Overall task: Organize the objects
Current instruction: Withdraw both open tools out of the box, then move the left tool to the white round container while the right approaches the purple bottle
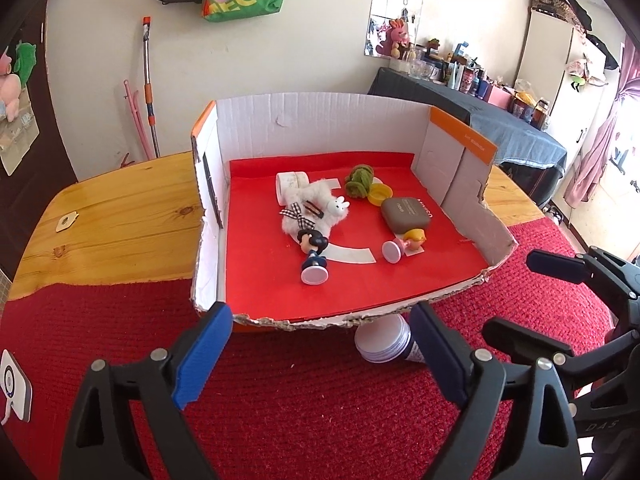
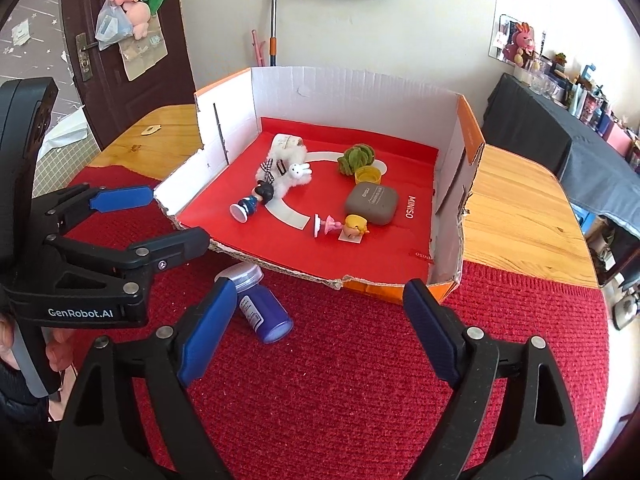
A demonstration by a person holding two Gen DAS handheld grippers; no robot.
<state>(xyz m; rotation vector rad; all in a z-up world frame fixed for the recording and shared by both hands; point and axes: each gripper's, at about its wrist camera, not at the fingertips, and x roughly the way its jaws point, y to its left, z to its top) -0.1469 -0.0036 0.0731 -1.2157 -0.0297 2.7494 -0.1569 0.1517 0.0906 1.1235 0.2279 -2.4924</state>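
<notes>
A cardboard box (image 1: 304, 120) (image 2: 348, 80) with a red floor holds a white plush rabbit (image 1: 310, 208) (image 2: 286, 170), a dark-haired figurine (image 1: 314, 254) (image 2: 252, 200), a blonde figurine (image 1: 406, 242) (image 2: 344, 226), a grey case (image 1: 406, 214) (image 2: 372, 202), a green plush (image 1: 360, 180) (image 2: 356, 158), a yellow lid (image 1: 380, 193) (image 2: 368, 175) and a tape roll (image 1: 292, 182). A blue bottle with a white cap (image 1: 386, 340) (image 2: 256, 304) lies on its side on the red mat before the box. My left gripper (image 1: 320, 356) (image 2: 164, 216) is open and empty beside it. My right gripper (image 2: 320, 332) (image 1: 532, 292) is open and empty.
The box sits on a wooden table (image 1: 120, 224) (image 2: 520, 212) partly covered by a red woven mat (image 1: 300, 400) (image 2: 340, 380). A small wooden tag (image 1: 67, 222) lies at the far left. A cluttered dark side table (image 1: 500, 120) stands at the right; a door (image 2: 120, 40) at the back left.
</notes>
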